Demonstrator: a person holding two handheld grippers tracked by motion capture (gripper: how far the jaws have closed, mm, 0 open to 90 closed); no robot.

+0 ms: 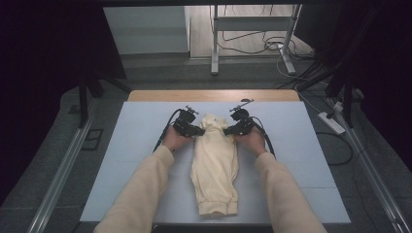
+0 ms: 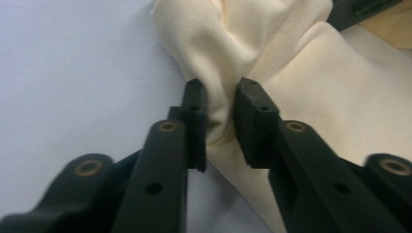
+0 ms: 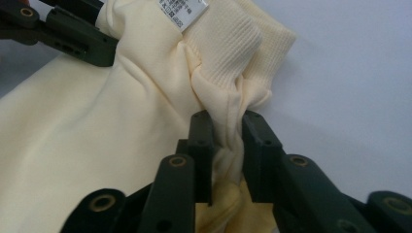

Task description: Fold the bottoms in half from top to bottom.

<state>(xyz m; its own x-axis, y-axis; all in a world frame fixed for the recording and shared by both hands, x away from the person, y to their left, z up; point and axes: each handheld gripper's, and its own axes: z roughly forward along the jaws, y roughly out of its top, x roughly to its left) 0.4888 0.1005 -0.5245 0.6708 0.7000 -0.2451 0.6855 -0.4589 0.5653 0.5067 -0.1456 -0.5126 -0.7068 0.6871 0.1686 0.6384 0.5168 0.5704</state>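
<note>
Both grippers, left gripper [image 2: 221,121] and right gripper [image 3: 227,155], pinch the cream garment [image 1: 214,167]; pads apparently buried in folds.

Your garment's label [image 3: 182,10] is cut off by the top edge above the ribbed collar [image 3: 228,46], its print too small to read. Beside the collar, pinched cloth hides between the jaws.

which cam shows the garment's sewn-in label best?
Right gripper view: the white label sits printed side up at the ribbed collar of the cream garment. The left gripper view shows plain bunched fabric. In the high view the collar end is too small.
</note>
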